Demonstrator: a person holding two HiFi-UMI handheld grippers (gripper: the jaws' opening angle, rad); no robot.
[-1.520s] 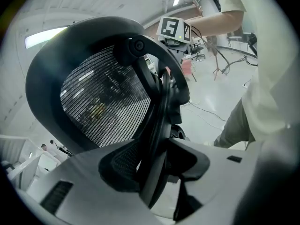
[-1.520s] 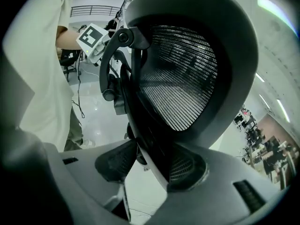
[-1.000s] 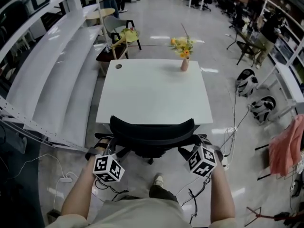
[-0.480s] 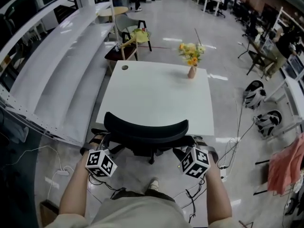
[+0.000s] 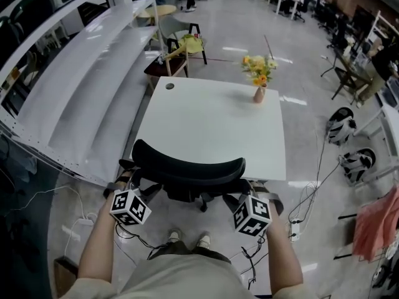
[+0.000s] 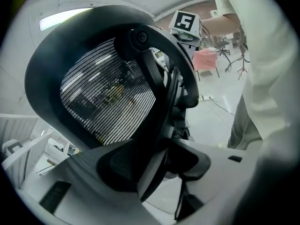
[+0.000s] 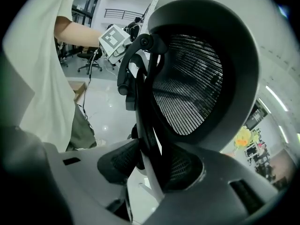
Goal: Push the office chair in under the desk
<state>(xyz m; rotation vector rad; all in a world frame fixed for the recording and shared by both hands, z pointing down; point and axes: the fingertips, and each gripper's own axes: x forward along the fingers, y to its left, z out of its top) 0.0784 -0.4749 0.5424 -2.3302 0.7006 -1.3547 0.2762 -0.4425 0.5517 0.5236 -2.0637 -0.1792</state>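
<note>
- Lower centre of the head view: the person's shoes (image 5: 187,237) stand on the grey floor, with both forearms reaching up-frame.
- The left gripper (image 5: 126,187), at lower left, sits at the left end of the office chair (image 5: 187,170) backrest. In its own view the jaws are spread wide and have just been opening. A dark strut of the chair's back frame runs between them, lying against one pad without being clamped.
- The right gripper (image 5: 252,195), at lower right, sits at the right end of the backrest. Its jaws have just been closing. In its own view the chair's back strut stands between the pads, and both pads bear on it.
- The office chair is black with a mesh back. Its curved backrest lies along the near edge of the desk (image 5: 206,129), and its base shows just below that edge.
- The desk is white and square and fills the centre of the frame. A round cable hole (image 5: 169,86) is in its upper left corner.
- Container: a small pinkish vase (image 5: 259,95) stands upright near the desk's upper right corner. It holds yellow and orange flowers (image 5: 259,67).
- Cables (image 5: 305,198) trail on the floor at the right.
- Beyond the desk at upper left, a small chair (image 5: 181,45) carries a yellow-green item.
</note>
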